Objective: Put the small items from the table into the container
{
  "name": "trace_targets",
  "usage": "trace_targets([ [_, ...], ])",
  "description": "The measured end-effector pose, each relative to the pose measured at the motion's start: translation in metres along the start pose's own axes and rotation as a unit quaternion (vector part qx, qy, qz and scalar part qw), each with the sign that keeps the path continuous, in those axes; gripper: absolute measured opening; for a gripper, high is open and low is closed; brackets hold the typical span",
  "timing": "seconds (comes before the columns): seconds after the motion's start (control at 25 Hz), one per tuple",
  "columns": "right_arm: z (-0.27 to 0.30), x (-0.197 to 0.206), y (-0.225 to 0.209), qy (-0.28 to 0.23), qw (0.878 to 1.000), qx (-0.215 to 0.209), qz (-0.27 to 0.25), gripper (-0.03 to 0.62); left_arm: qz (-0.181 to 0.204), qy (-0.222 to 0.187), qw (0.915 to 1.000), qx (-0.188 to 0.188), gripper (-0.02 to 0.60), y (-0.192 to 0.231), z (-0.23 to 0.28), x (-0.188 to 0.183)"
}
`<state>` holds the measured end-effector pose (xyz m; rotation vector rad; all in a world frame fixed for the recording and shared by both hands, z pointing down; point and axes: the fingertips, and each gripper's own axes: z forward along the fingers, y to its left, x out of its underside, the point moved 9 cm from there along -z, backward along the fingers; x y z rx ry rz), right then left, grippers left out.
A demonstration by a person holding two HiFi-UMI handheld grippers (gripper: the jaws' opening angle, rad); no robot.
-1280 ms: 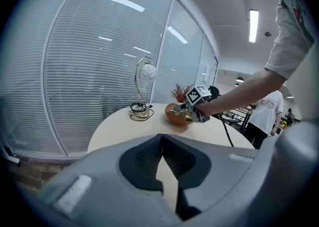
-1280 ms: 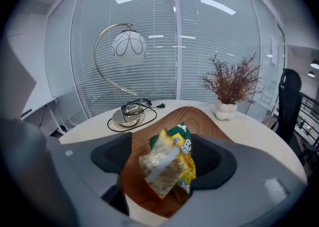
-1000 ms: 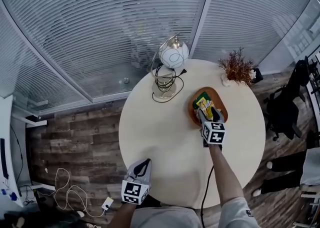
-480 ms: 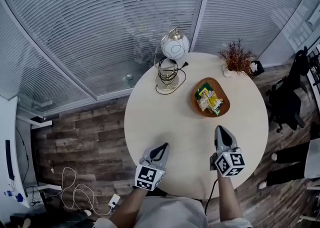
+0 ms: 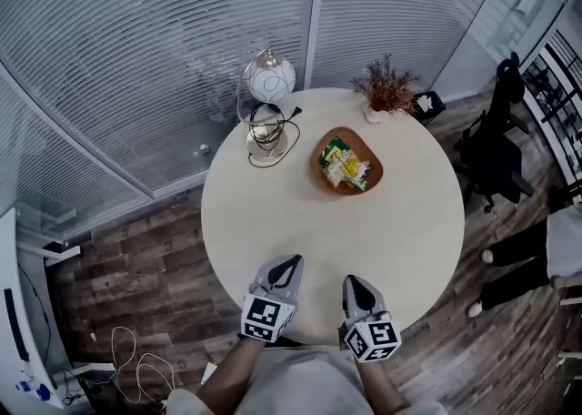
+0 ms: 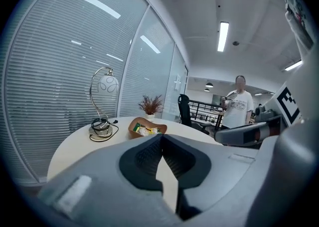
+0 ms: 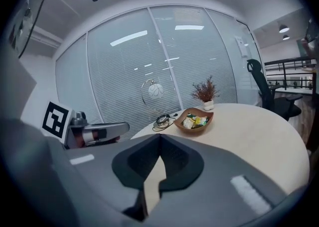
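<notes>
Side by side over the near table (image 5: 400,222) edge: left tongs (image 5: 289,261) and right tongs (image 5: 353,281), both pressed together, pinching nothing. Farther back, well apart: brown bowl (image 5: 375,168) holding small snack packets (image 5: 346,166)

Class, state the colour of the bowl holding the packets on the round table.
The bowl is brown, shown best in the head view.

— Where do we have our left tongs (image 5: 291,262) and right tongs (image 5: 354,282)?
— Side by side, just apart, over the near edge of the worktop (image 5: 400,231).
— And beyond them?
— Well ahead of our right tongs lies the container (image 5: 374,167), the small items (image 5: 346,166) in it. The lamp (image 5: 268,86) stands far ahead of our left tongs, left of the container. The plant (image 5: 386,90) is behind the container, at the far edge.
</notes>
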<state>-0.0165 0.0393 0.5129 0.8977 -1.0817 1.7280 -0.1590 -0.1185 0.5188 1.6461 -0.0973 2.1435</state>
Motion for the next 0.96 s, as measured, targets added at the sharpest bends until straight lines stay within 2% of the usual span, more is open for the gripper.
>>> trace_targets([
  [0.24,-0.009,0.002,0.018,0.001,0.999,-0.021,-0.032,0.002,0.007,0.011,0.9996,0.023,0.0,-0.02,0.0,0.006],
  [0.48,-0.017,0.006,0.029,-0.007,0.999,-0.03,-0.041,0.002,0.016,0.015,0.9991,0.036,0.0,-0.032,-0.001,0.01],
  [0.96,-0.008,-0.011,0.021,-0.007,0.999,-0.028,-0.042,0.002,0.014,0.014,0.9993,0.032,0.0,-0.027,0.011,-0.002],
])
